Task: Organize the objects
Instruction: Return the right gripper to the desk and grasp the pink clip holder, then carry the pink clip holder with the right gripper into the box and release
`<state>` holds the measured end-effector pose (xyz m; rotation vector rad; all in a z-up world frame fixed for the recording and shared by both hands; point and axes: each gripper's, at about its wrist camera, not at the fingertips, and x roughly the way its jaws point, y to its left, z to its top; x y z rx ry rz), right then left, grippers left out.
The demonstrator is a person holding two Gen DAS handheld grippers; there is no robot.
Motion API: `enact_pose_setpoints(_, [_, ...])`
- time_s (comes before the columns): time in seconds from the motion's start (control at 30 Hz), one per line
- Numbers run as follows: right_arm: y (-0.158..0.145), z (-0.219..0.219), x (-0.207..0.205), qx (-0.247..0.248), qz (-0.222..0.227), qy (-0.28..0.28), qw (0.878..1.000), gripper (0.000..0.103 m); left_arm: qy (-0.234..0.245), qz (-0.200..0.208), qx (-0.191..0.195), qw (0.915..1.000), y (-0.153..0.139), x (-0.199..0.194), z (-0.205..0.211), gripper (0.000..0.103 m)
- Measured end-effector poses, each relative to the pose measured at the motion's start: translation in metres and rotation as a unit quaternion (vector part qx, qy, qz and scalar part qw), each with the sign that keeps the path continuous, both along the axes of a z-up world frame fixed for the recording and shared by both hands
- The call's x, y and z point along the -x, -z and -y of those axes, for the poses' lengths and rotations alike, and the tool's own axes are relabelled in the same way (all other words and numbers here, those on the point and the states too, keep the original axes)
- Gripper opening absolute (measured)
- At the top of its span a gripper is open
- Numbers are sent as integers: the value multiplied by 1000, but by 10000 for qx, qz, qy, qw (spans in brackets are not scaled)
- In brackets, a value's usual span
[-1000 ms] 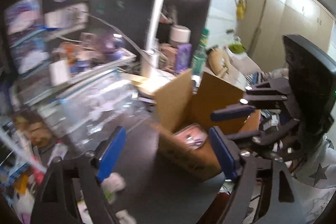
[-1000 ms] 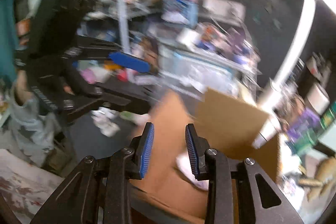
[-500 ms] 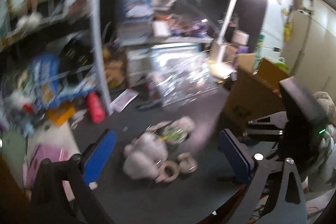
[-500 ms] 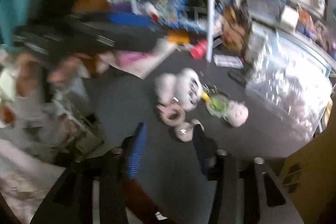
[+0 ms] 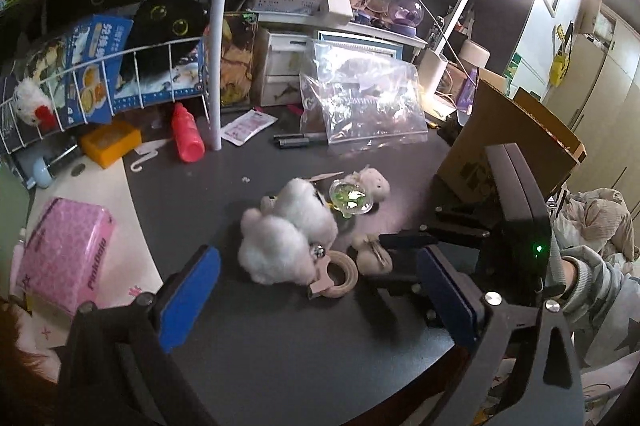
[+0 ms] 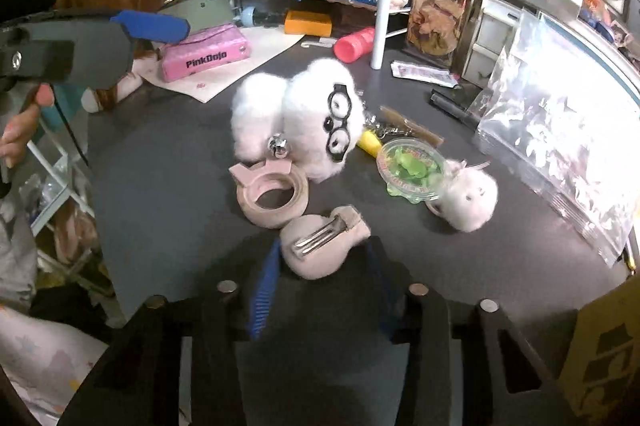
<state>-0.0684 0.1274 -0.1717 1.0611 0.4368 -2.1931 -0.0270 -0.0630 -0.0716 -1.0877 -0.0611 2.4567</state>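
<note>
**We close in on a pale, pear-shaped pouch amid desk clutter**

On the dark desk, the beige pouch lies just beside the pink tape roll, at its 5 o'clock, with the white plush in black glasses at 12 o'clock. It is rounded and matte, with a metal clip across its top. Its long axis runs 7 to 1 o'clock, narrow neck toward 1. Our right gripper is closing, the pouch between its blue pads; whether they press it we cannot tell. Our left gripper is spread wide and grips nothing.
</note>
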Motion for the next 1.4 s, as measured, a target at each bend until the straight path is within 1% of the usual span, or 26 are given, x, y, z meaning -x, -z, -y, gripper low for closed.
enact_pose_setpoints(0.13, [-2, -1, 1, 14, 10, -24, 10000, 23, 85, 39, -5, 10000, 2, 2, -4, 98])
enact_pose_setpoints(0.27, [-5, -3, -2, 17, -87, -71, 9999, 23, 329, 98, -106, 9994, 1, 3, -14, 98])
enact_pose_setpoints(0.47, [-35, -7, -20, 180, -492, -243, 9983, 23, 870, 171, -342, 9955, -3, 6, -39, 98])
enact_pose_setpoints(0.53, [-50, -8, -26, 285, -602, -301, 9973, 23, 1044, 192, -496, 9931, -7, 8, -46, 90])
enact_pose_setpoints(0.6, [-66, -10, -32, 343, -759, -358, 9959, 23, 1159, 243, -623, 9910, -11, 13, -49, 68])
enact_pose_setpoints(0.63, [-73, -10, -35, 343, -840, -381, 9951, 23, 1197, 253, -657, 9903, -14, 15, -51, 62])
enact_pose_setpoints(0.67, [-78, -10, -38, 336, -915, -393, 9945, 23, 1236, 248, -664, 9898, -17, 17, -54, 55])
enact_pose_setpoints(0.8, [-102, -14, -47, 255, -1177, -383, 9920, 23, 1521, 246, -850, 9844, -35, 25, -63, 39])
enact_pose_setpoints(0.9, [-117, -19, -53, 111, -1397, -312, 9896, 23, 1737, 235, -917, 9802, -49, 29, -72, 34])
enact_pose_setpoints(0.97, [-127, -24, -57, 35, -1496, -238, 9885, 23, 1870, 215, -930, 9777, -58, 32, -79, 34])
enact_pose_setpoints(1.1, [-144, -41, -55, -20, -1590, -23, 9873, 23, 2116, 167, -961, 9725, -76, 40, -98, 30])
enact_pose_setpoints(1.27, [-164, -71, -50, -91, -1704, 302, 9849, 23, 2375, 73, -819, 9679, -100, 51, -137, 29])
enact_pose_setpoints(1.4, [-177, -104, -47, -115, -1689, 598, 9838, 23, 2652, 155, -730, 9613, -113, 65, -177, 29])
